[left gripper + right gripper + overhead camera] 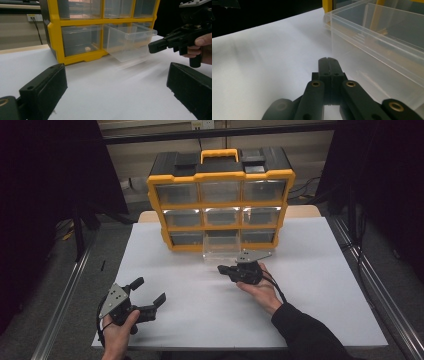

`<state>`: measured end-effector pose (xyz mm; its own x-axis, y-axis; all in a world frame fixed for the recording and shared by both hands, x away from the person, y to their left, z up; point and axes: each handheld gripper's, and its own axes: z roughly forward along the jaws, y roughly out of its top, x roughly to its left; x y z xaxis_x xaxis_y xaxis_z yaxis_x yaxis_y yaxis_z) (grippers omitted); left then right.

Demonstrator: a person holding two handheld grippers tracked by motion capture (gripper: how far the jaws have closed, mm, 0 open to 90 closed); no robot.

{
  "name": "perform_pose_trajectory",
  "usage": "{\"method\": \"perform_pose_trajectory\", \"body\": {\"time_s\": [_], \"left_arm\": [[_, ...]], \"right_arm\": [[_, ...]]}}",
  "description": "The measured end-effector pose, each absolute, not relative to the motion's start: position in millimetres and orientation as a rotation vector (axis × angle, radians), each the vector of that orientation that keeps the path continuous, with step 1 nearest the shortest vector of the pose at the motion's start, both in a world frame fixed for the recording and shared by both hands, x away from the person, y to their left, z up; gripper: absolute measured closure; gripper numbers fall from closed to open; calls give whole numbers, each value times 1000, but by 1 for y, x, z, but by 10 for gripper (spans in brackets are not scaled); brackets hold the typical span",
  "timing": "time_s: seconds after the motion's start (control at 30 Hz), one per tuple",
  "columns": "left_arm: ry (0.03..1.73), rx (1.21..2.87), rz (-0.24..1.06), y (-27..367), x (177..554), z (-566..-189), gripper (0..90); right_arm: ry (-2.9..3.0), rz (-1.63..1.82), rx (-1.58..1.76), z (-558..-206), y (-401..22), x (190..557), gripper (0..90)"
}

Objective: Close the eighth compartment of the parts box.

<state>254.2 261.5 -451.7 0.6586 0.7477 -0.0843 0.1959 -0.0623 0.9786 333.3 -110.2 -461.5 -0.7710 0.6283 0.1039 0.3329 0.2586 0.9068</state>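
Note:
A yellow and black drawer cabinet (pixel 221 179) with clear drawers stands at the back of the white table (pixel 310 315). Its bottom middle drawer (pixel 222 252) is pulled out and looks empty; the same drawer (pixel 130 42) (pixel 382 37) appears in both gripper views. My right gripper (pixel 222 269) lies in a hand just in front of that drawer, pointing left, jaws pressed together with nothing between them (pixel 329 66). It is also seen from the left gripper view, the right gripper (pixel 153 47) close by the drawer's front. My left gripper (pixel 148 291) rests at the near left, jaws wide open and empty (pixel 117 85).
A small pale object (pixel 87 48) lies inside the bottom left drawer. The other drawers are pushed in. Dark floor and metal rails (pixel 65 300) flank the table. Bare white tabletop stretches between the two grippers.

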Motion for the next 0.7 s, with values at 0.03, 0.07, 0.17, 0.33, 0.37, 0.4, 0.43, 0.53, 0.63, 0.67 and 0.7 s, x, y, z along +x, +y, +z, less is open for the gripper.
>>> {"method": "perform_pose_trajectory", "body": {"time_s": [0.03, 0.07, 0.17, 0.33, 0.37, 0.4, 0.43, 0.53, 0.63, 0.67, 0.7], "left_arm": [[791, 1613, 543, 262, 254, -452, 27], [793, 1612, 546, 262, 254, -452, 27], [796, 1606, 544, 263, 255, -452, 28], [795, 1609, 543, 263, 255, -452, 28], [795, 1610, 543, 263, 255, -452, 28], [788, 1613, 540, 263, 255, -452, 28], [789, 1616, 542, 263, 255, -452, 28], [789, 1611, 545, 262, 254, -451, 28], [793, 1607, 533, 263, 255, -452, 28], [786, 1609, 539, 264, 255, -452, 28], [784, 1611, 542, 264, 255, -452, 28]], "right_arm": [[2253, 1515, 888, -462, -110, 334, 900], [2250, 1511, 889, -462, -111, 335, 900], [2248, 1496, 904, -463, -111, 338, 900], [2234, 1496, 919, -463, -110, 342, 900], [2236, 1489, 915, -464, -110, 342, 900], [2234, 1482, 914, -465, -109, 343, 900], [2234, 1486, 916, -465, -109, 344, 900], [2225, 1477, 926, -467, -108, 347, 900], [2235, 1467, 928, -467, -108, 351, 900], [2231, 1475, 938, -467, -108, 352, 900], [2231, 1475, 938, -467, -108, 352, 900]]}}
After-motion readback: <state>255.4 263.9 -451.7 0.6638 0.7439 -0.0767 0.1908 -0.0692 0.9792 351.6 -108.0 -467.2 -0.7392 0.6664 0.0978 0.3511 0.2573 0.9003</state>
